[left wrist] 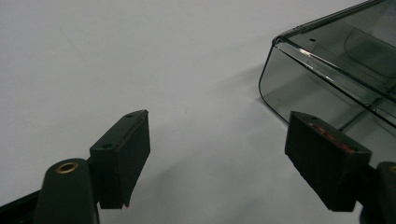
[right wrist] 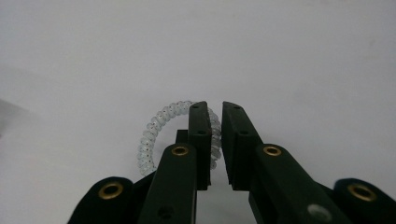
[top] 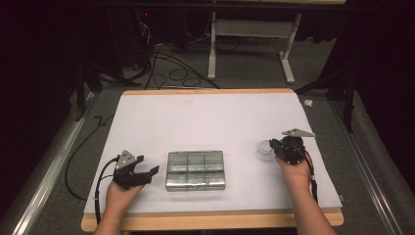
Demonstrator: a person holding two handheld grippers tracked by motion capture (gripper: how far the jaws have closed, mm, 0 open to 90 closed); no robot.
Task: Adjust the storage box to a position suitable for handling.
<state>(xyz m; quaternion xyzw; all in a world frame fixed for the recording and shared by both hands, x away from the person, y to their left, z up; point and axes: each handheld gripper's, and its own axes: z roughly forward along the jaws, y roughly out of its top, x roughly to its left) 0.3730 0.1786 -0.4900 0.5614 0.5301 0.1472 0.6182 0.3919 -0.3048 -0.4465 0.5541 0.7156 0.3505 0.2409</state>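
A clear plastic compartment box (top: 195, 170) with its lid down lies on the white table cover (top: 205, 117), near the front middle. My left gripper (top: 148, 165) stands open just left of the box, nothing between its jaws. In the left gripper view its wide-apart jaws (left wrist: 219, 126) point at bare cover, with the box's corner (left wrist: 336, 70) at the upper right. My right gripper (top: 274, 146) is at the right side of the table, shut on a clear spiral hair tie (top: 265, 147). In the right gripper view the coil (right wrist: 154, 128) loops round the left jaw and runs between the nearly closed jaws (right wrist: 215, 107).
The wooden table edge (top: 210, 220) runs along the front. Beyond the far edge stand a white desk frame (top: 254, 44) and loose cables (top: 171, 68) on the floor. A small pale object (top: 308, 103) lies on the floor past the right corner.
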